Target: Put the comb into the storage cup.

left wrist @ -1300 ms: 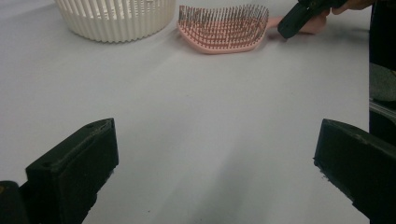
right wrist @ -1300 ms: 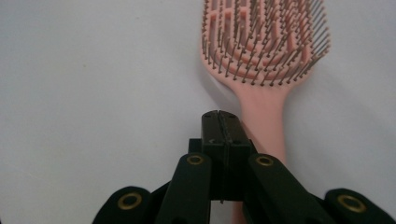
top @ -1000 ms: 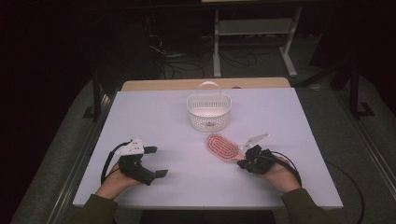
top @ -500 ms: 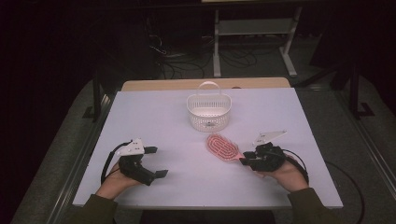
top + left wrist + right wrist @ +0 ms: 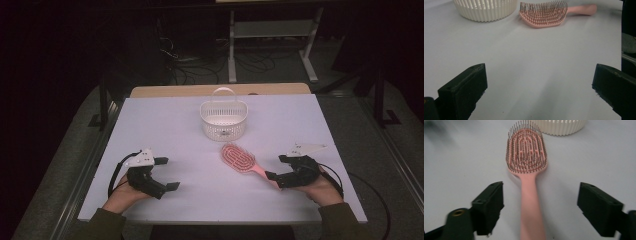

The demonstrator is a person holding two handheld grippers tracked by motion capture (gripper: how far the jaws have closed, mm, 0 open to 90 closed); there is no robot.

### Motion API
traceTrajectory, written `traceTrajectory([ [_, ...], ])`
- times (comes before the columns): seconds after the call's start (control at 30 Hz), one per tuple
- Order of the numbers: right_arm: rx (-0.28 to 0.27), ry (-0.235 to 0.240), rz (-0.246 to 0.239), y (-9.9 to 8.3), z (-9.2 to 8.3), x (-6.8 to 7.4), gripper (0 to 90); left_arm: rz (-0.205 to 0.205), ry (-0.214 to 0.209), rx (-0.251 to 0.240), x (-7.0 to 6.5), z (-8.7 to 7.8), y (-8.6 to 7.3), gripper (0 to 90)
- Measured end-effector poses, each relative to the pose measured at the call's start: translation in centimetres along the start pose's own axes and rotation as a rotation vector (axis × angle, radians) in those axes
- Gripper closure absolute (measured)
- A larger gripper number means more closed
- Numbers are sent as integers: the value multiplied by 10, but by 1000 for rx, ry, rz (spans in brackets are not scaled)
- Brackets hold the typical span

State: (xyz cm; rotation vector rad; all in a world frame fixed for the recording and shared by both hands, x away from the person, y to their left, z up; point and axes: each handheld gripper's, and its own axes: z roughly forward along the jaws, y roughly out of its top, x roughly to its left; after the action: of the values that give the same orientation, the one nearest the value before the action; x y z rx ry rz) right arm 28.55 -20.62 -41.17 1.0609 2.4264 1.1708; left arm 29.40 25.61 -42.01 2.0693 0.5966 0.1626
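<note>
A pink hairbrush (image 5: 239,159) lies bristles up on the white table (image 5: 165,125), just in front of a white slatted basket (image 5: 222,131). My right gripper (image 5: 276,167) sits at the end of the brush's handle. Its jaws have just been opening. In the right gripper view the handle of the hairbrush (image 5: 527,152) runs between the right gripper's (image 5: 540,207) wide jaws, and neither pad touches it. My left gripper (image 5: 169,173) rests at the table's near left, open and empty. In the left gripper view, the left gripper (image 5: 539,92) faces the hairbrush (image 5: 544,15) and the basket (image 5: 484,10) farther off.
The basket (image 5: 560,126) has a carry handle and stands at the table's far middle. A wooden strip (image 5: 220,90) borders the table's far edge. Beyond it are cables and a metal stand (image 5: 270,30) on the dark floor.
The right gripper's jaws have opened off the brush handle, and the hand has drawn back to the right. The brush stays flat on the table. The left gripper has not moved.
</note>
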Motion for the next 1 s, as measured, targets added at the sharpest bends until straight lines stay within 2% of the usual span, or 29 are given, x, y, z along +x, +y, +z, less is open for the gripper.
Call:
traceTrajectory([
  [0.03, 1, -9, 6, -3, 0, -1, 91, -1, 0, -1, 0, 0, 0, 0],
  [0.1, 0, 10, 13, -4, 2, -1, 0, -1, -1, -1, 0, 0, 0, 0],
  [0.17, 9, 24, 13, -5, 3, 1, 0, -2, -1, -2, 0, 0, 0, 0],
  [0.3, 24, 13, -3, -6, 7, 4, 0, 0, -1, -2, -1, 0, 0, 0],
  [0.63, 2, 31, 8, -6, 8, 3, 0, 1, -5, 0, -1, 0, 0, 0],
  [1.0, -35, 8, 11, 2, 0, 3, 0, 2, -11, -3, -1, 2, 1, 0],
])
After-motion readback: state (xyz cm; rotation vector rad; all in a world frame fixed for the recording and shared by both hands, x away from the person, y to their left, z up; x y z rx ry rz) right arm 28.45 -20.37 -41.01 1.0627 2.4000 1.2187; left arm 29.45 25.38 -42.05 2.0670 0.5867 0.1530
